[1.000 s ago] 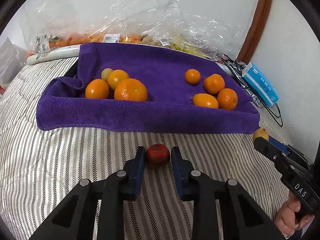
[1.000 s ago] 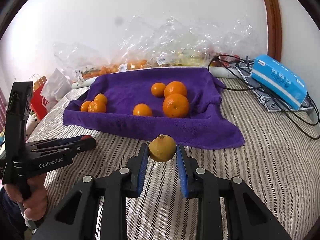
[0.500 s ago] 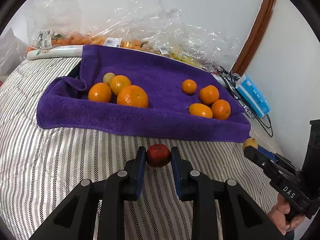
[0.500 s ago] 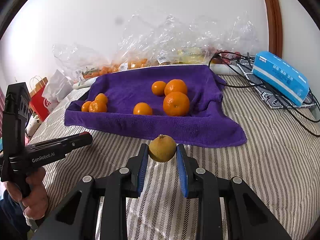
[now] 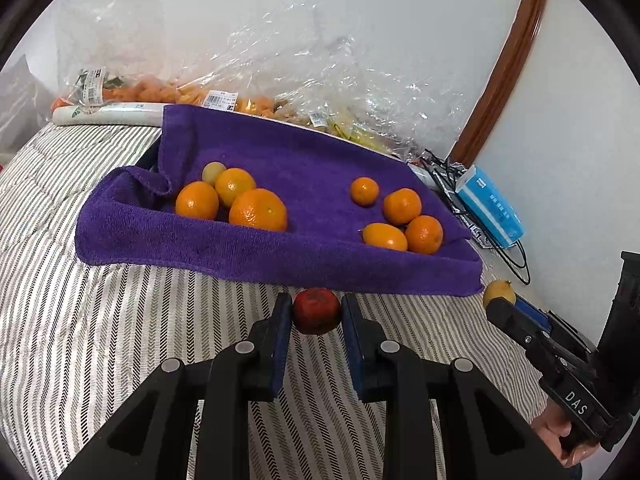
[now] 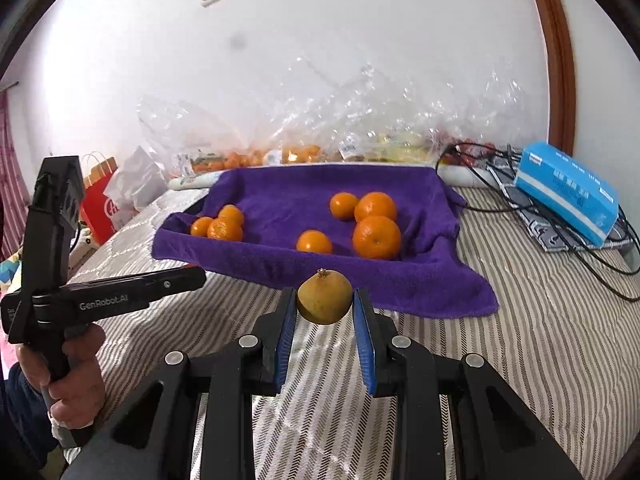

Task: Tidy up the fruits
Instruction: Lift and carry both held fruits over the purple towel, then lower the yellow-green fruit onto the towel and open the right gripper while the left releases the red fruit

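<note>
Purple towel [image 5: 304, 168] ahead: your left gripper [image 5: 316, 316] pinches the red fruit [image 5: 317, 311], right gripper [image 6: 325, 300] the yellow fruit [image 6: 325, 298]; lower both gently.

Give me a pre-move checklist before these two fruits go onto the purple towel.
1. Left gripper shut on the red fruit: ok.
2. Right gripper shut on the yellow-green fruit: ok.
3. Bare space on the purple towel between the two groups of oranges: ok.
4. Both fruits lifted off the striped bedcover: cannot tell.
5. Grippers apart, not crossing: ok.
6. Which group each fruit belongs with: cannot tell.
</note>
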The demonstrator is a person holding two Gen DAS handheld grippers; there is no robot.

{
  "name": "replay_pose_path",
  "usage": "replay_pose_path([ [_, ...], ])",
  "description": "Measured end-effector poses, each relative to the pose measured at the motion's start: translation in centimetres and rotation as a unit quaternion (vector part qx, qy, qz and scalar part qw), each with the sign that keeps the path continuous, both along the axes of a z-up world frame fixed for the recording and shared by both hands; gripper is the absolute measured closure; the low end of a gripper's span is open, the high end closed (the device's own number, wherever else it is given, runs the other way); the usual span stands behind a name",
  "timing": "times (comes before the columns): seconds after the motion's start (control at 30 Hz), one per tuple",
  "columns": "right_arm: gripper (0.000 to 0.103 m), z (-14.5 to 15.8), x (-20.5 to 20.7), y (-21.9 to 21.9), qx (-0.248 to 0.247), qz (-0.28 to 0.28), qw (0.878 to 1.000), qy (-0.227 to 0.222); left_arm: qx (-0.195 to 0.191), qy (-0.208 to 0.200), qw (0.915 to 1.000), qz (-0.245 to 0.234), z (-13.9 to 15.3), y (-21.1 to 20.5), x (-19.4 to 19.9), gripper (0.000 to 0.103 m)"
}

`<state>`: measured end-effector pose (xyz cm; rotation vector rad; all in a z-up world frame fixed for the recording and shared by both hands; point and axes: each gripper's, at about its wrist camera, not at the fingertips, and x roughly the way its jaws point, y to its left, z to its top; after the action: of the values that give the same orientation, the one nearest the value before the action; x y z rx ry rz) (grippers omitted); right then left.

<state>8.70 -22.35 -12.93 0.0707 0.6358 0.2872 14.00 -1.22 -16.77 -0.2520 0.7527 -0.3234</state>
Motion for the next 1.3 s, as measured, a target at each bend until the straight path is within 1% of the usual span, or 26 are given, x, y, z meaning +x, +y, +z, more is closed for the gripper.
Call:
replay_pose_path([
  [0.1,0.075,0.0,0.0,0.0,0.007,0.005,1.000,-0.001,-0.006,-0.005,1.0000,-0.003,0.2,0.1,-0.2,0.079],
  [0.23,0.075,-0.2,0.4,-0.6,0.024,-0.005,1.000,0.011,-0.010,-0.010,0.9999,0.000,0.4,0.3,-0.4,0.079],
  [0.3,0.075,0.1,0.2,-0.6,0.024,-0.010,1.000,0.002,-0.013,-0.011,0.9998,0.001,0.7,0.4,-0.5,0.079],
  [0.4,0.075,1.3,0.3,0.0,0.017,-0.004,1.000,-0.010,-0.016,-0.025,0.9996,-0.001,1.5,0.5,-1.0,0.079],
  [0.53,0.075,3.7,1.7,0.8,0.019,0.013,0.999,-0.029,-0.023,-0.034,0.9992,-0.004,3.2,0.9,-0.8,0.079],
  [0.6,0.075,4.8,2.7,1.1,0.022,0.017,0.999,-0.038,-0.027,-0.044,0.9987,-0.005,4.3,1.2,-0.3,0.079],
  [0.67,0.075,5.7,3.6,1.5,0.020,0.013,0.999,-0.047,-0.021,-0.054,0.9983,-0.002,5.5,1.5,0.6,0.079],
  [0.83,0.075,7.4,6.7,2.1,0.031,0.010,0.997,-0.066,0.004,-0.057,0.9983,0.014,7.1,1.2,3.7,0.079],
  [0.9,0.075,7.8,7.8,2.4,0.028,0.008,0.997,-0.072,-0.002,-0.062,0.9979,0.019,7.4,1.3,4.7,0.079],
  [1.0,0.075,7.6,9.4,2.5,0.029,0.009,0.997,-0.071,-0.010,-0.059,0.9979,0.023,7.5,1.1,6.6,0.079],
  [1.07,0.075,6.8,10.2,2.3,0.032,0.008,0.997,-0.065,-0.003,-0.061,0.9975,0.035,7.2,0.9,7.8,0.079],
  [1.1,0.075,6.0,10.6,2.1,0.037,0.006,0.998,-0.058,0.001,-0.060,0.9974,0.040,6.8,0.8,8.3,0.079],
  [1.17,0.075,4.7,11.2,1.6,0.044,0.002,0.998,-0.039,-0.005,-0.053,0.9977,0.043,5.8,0.9,8.7,0.079],
  [1.23,0.075,3.8,11.8,1.2,0.033,-0.008,0.999,-0.017,-0.015,-0.045,0.9980,0.042,4.6,1.2,8.9,0.079],
  [1.3,0.075,3.6,12.0,0.5,0.039,-0.014,0.999,-0.018,-0.016,-0.032,0.9983,0.047,3.7,1.4,9.3,0.079],
])
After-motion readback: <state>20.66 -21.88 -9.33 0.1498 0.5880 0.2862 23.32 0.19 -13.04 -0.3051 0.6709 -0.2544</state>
